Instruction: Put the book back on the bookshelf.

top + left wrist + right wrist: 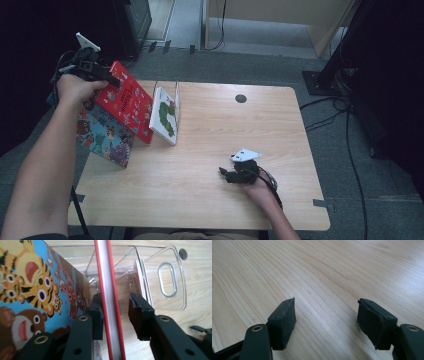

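Down near the front edge, right gripper (226, 175) low over bare wooden table (210, 200), jaws spread wide, nothing between them. Further up on the left, left gripper (111, 80) straddling the top edge of the red book (127, 102), jaws either side, one pad touching, a gap at the other, so not clamped. Tilted beside it, animal-print book (102, 135); just right, caterpillar book (164, 116) upright in the clear plastic holder (172, 290).
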